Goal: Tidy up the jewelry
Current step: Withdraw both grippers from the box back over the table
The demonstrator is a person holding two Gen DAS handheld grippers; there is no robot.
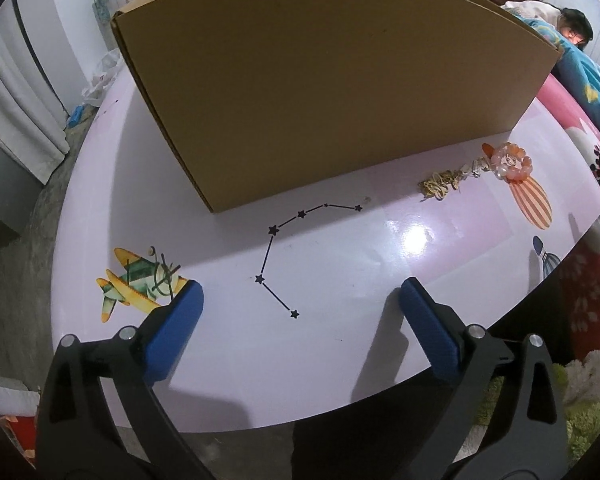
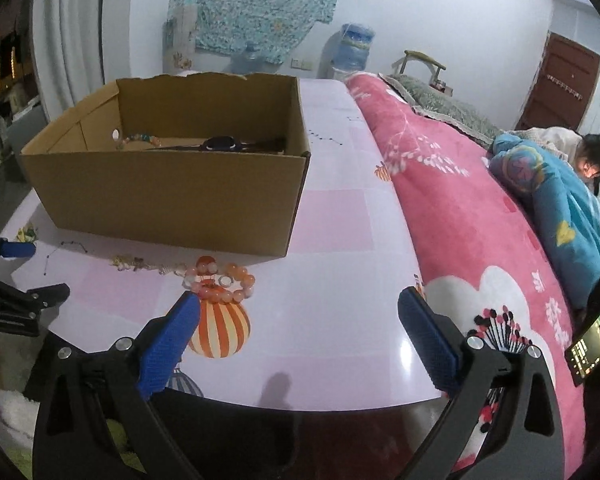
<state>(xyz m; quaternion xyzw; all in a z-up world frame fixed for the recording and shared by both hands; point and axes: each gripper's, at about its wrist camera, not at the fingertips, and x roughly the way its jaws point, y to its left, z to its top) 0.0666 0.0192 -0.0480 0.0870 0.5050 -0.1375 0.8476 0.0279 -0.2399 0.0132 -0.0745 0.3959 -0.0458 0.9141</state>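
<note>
Jewelry is split between two spots right now. A peach bead bracelet [image 2: 220, 282] lies on the table [image 2: 332, 216] near the box [image 2: 168, 196], on top of a striped balloon print, with a little heap of gold bits [image 1: 440, 186] just left of it. Inside the box there's another bead strand [image 2: 138, 140] by the far wall and something dark [image 2: 224, 143] next to it, can't tell what. Left gripper [image 1: 300, 298] hangs over the near table edge, jaws spread wide, nothing between them, just the star-line print. Right gripper [image 2: 300, 312] is spread wide too and empty, its left finger [image 2: 172, 332] just near of the bracelet, not touching as far as I can see. Pink blanket [image 2: 460, 216] lies off to the right.
</note>
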